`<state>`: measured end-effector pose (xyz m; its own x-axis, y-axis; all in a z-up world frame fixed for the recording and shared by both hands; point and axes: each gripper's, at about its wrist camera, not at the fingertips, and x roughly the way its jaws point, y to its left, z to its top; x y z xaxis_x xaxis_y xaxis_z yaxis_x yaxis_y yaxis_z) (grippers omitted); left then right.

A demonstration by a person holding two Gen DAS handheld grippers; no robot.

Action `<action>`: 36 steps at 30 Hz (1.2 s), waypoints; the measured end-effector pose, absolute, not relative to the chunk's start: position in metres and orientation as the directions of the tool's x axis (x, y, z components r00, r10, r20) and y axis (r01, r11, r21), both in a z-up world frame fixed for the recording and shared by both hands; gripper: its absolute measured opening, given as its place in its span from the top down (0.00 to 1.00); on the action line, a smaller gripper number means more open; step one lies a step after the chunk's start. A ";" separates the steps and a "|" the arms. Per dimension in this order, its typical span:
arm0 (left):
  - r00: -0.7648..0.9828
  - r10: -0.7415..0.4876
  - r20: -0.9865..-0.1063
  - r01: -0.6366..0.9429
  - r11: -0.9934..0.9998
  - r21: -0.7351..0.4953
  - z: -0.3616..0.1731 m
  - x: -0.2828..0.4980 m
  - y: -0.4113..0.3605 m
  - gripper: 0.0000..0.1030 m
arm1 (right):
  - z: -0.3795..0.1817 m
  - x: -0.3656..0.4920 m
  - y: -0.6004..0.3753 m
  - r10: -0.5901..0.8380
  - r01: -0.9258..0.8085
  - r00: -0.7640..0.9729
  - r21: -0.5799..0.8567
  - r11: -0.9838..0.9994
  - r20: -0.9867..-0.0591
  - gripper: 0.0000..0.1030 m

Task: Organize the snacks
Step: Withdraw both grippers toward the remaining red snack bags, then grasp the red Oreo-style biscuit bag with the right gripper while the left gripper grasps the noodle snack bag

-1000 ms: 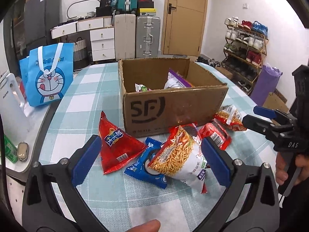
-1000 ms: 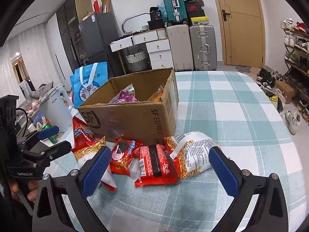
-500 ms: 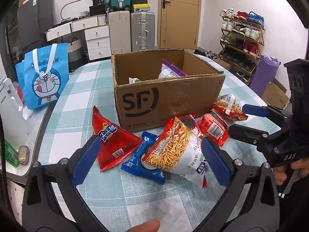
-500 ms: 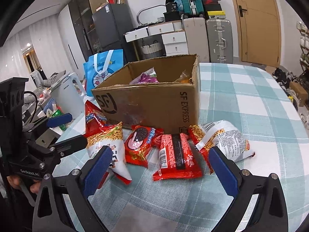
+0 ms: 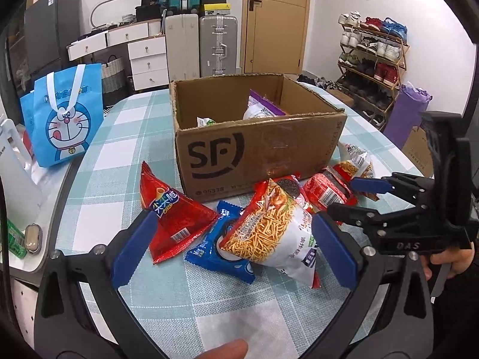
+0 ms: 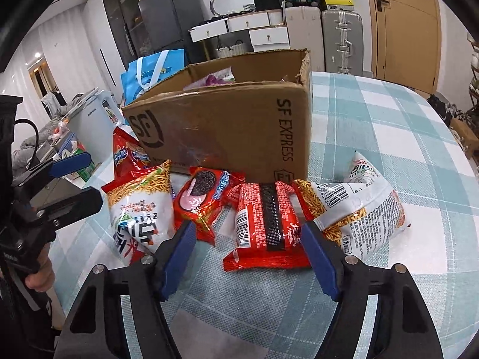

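Note:
An open SF cardboard box [image 5: 257, 152] [image 6: 227, 125] stands on the checked table with a few snack packs inside. Snacks lie in front of it: a red cone-shaped bag [image 5: 170, 212], a blue Oreo pack [image 5: 218, 251], a white noodle-snack bag [image 5: 269, 227] [image 6: 140, 209], a red Oreo pack [image 6: 206, 197], a red wafer pack [image 6: 266, 224] and a second noodle bag [image 6: 359, 206]. My left gripper [image 5: 233, 251] is open, low over the blue Oreo pack and noodle bag. My right gripper [image 6: 250, 257] is open, its fingers on either side of the red wafer pack's near end.
A blue Doraemon bag [image 5: 66, 116] stands at the table's left edge beside a white appliance [image 5: 15, 179]. Suitcases, drawers and a door line the back wall. A shoe rack [image 5: 374, 68] stands at the right. The table edge curves close on the left.
Both grippers have moved forward and down toward the snacks. The right gripper's fingers have narrowed and now flank the red wafer pack.

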<state>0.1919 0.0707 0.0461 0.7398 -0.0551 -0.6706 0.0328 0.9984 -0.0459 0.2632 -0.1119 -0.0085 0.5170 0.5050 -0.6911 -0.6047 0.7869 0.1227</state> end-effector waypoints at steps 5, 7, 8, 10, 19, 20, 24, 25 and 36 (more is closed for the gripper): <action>0.730 -0.073 -0.680 0.058 0.997 -0.045 0.042 0.193 0.065 0.00 | -0.014 0.268 -0.109 0.480 -0.597 0.529 0.095 0.796 -0.700 0.27; 0.723 -0.087 -0.685 0.079 0.996 -0.043 0.039 0.193 0.060 0.00 | -0.014 0.269 -0.108 0.479 -0.597 0.531 0.093 0.797 -0.699 0.27; 0.720 -0.091 -0.688 0.088 0.995 -0.040 0.038 0.193 0.058 0.00 | -0.014 0.270 -0.108 0.478 -0.596 0.531 0.092 0.798 -0.700 0.27; 0.710 -0.098 -0.697 0.111 0.993 -0.027 0.033 0.194 0.052 0.00 | -0.014 0.273 -0.106 0.472 -0.597 0.532 0.084 0.798 -0.703 0.27; 0.673 -0.097 -0.734 0.139 0.990 -0.002 0.011 0.202 0.038 0.00 | -0.016 0.278 -0.101 0.446 -0.589 0.536 0.061 0.805 -0.717 0.35; 0.671 -0.094 -0.735 0.140 0.990 0.001 0.008 0.202 0.037 0.00 | -0.016 0.278 -0.100 0.443 -0.588 0.537 0.058 0.807 -0.718 0.38; 0.657 -0.080 -0.749 0.131 0.991 0.010 -0.002 0.207 0.036 0.00 | -0.018 0.279 -0.097 0.433 -0.592 0.526 0.050 0.804 -0.732 0.43; 0.655 -0.081 -0.752 0.131 0.991 0.007 -0.003 0.208 0.037 0.00 | -0.019 0.280 -0.097 0.432 -0.593 0.522 0.052 0.804 -0.735 0.43; 0.652 -0.127 -0.748 0.165 0.986 -0.024 -0.010 0.213 0.037 0.23 | -0.021 0.278 -0.095 0.410 -0.583 0.537 0.027 0.812 -0.737 0.53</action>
